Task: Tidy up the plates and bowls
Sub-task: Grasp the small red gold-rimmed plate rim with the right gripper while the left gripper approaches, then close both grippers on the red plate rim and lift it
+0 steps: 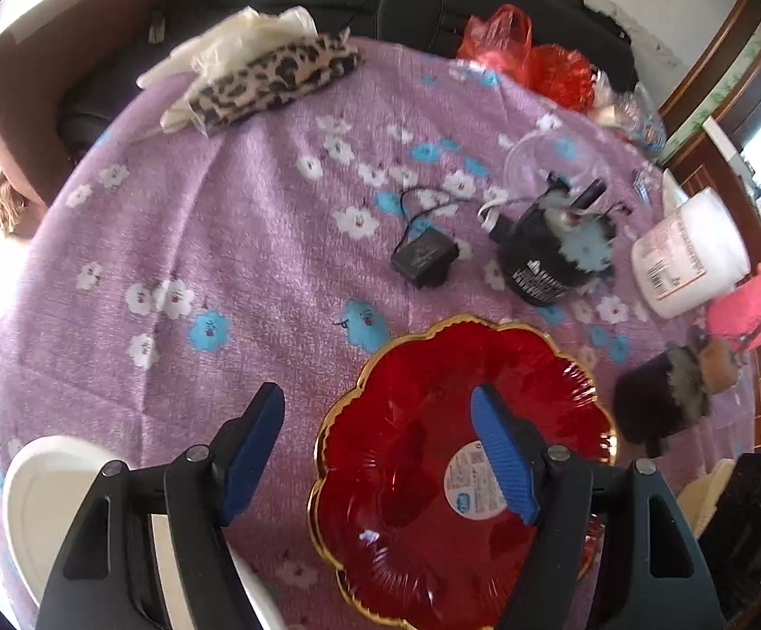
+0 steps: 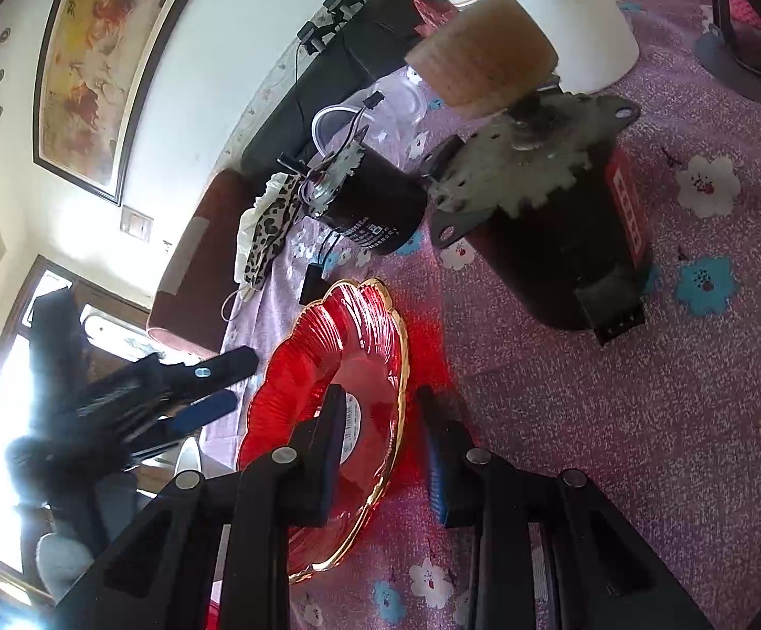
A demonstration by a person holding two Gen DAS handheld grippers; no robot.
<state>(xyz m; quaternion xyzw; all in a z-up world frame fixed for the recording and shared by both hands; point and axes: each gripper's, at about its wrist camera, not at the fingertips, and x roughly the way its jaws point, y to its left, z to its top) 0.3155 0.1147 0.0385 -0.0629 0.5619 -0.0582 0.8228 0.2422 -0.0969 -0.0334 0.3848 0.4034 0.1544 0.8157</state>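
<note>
A red glass plate (image 1: 433, 420) with a gold scalloped rim and a round sticker lies on the purple flowered tablecloth (image 1: 223, 220). My left gripper (image 1: 378, 394) hangs open above it. Its right blue pad is over the plate's centre, its left pad over bare cloth, and nothing is held. A white plate (image 1: 39, 488) sits at the lower left, partly under that gripper. In the right wrist view, my right gripper (image 2: 380, 394) straddles the near rim of the red plate (image 2: 317, 346), one finger inside and one outside, shut on it. The left gripper (image 2: 223, 383) shows beyond the plate's far side.
Beyond the plate stand a black motor (image 1: 543, 262), a small black adapter (image 1: 422, 262), a white tub (image 1: 690, 257), a pink cup (image 1: 753, 304) and a brown-capped motor (image 1: 658, 399). A leopard-print cloth (image 1: 275, 79) and a red bag (image 1: 511, 47) lie at the far edge.
</note>
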